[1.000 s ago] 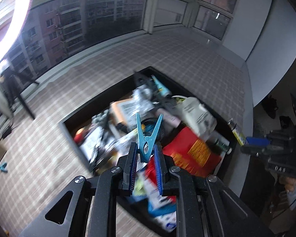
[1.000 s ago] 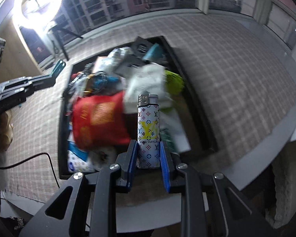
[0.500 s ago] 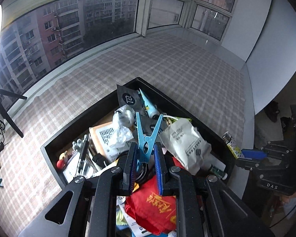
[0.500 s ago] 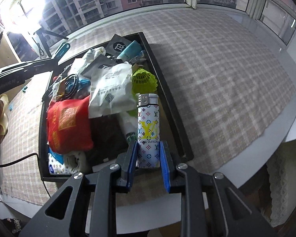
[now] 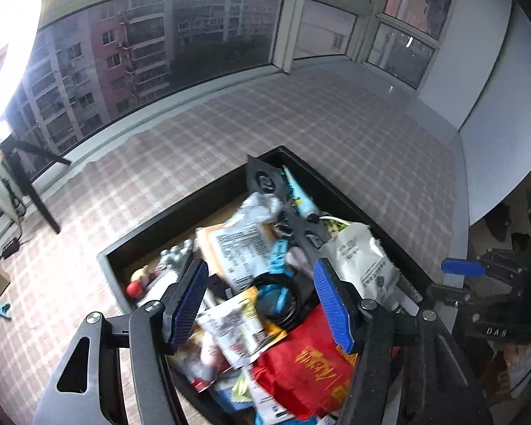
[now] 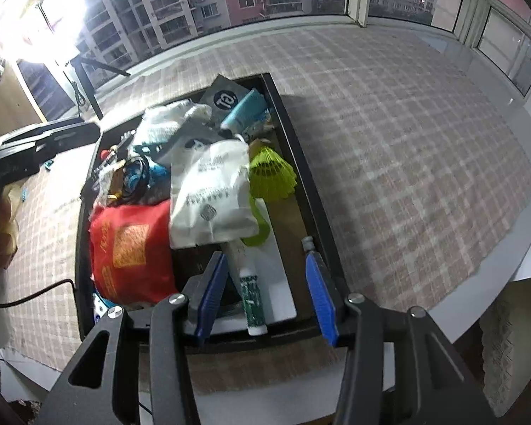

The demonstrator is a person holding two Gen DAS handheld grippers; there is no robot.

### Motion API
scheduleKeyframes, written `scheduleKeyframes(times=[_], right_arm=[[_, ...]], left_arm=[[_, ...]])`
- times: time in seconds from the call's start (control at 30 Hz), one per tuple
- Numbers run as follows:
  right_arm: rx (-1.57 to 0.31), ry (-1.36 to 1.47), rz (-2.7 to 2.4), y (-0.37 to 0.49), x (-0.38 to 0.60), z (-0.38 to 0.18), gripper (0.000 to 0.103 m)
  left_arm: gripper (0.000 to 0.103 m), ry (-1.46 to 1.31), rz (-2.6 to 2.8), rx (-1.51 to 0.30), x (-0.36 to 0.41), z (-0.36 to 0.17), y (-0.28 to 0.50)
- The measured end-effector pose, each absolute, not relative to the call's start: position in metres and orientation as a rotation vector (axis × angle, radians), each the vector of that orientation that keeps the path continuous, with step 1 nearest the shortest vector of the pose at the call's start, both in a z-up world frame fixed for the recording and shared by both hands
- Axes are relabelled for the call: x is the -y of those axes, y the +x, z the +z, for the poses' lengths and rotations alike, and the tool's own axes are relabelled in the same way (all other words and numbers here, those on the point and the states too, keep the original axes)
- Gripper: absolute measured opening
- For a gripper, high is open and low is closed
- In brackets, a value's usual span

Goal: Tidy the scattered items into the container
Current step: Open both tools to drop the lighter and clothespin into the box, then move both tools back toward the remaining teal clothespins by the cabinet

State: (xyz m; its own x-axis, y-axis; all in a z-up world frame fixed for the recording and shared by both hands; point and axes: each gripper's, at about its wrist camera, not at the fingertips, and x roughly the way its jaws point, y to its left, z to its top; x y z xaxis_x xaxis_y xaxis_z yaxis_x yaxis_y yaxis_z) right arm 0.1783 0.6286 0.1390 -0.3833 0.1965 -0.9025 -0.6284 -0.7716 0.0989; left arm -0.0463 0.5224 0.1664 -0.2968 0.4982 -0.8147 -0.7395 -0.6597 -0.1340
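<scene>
Ahead of both grippers sits the black tray (image 6: 302, 163), heaped with loose items on a checked cloth (image 6: 407, 134) that spreads well beyond it toward the windows. The left gripper (image 5: 262, 304) hangs over the tray's near half with its blue pads spread wide and nothing between them. The right gripper (image 6: 265, 292) is likewise spread apart and empty over the tray's near edge. Directly under the left one lie a red pouch (image 5: 311, 364) and a printed packet (image 5: 237, 326), with a coiled black cable (image 5: 283, 304) and a blue clothespin (image 5: 278, 256) just ahead. A white bag (image 6: 212, 198) lies ahead of the right gripper, a yellow-green shuttlecock (image 6: 270, 175) touching its far-right side, and a green-labelled tube (image 6: 249, 283) lies between the right gripper's pads.
</scene>
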Motion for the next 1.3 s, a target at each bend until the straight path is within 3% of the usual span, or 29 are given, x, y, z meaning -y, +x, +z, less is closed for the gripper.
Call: scheduleKeyframes(times=[0.6,1.13,1.3], right_arm=[[-0.494,-1.380,2.385,0.089,-0.560,0.159,0.053],[-0.229,-1.531,2.657,-0.065,-0.422,0.161,0.053],[-0.119,-1.570,2.726,-0.123,-0.381,0.157,0.053]], left_arm=[[0.058,-1.251,2.247,-0.204,-0.355,0.166,-0.069],[0.058,-1.445,2.564,-0.026,-0.136,0.152,-0.110],[0.058,-1.519,2.626,0.103,-0.077,0.140,-0.133]])
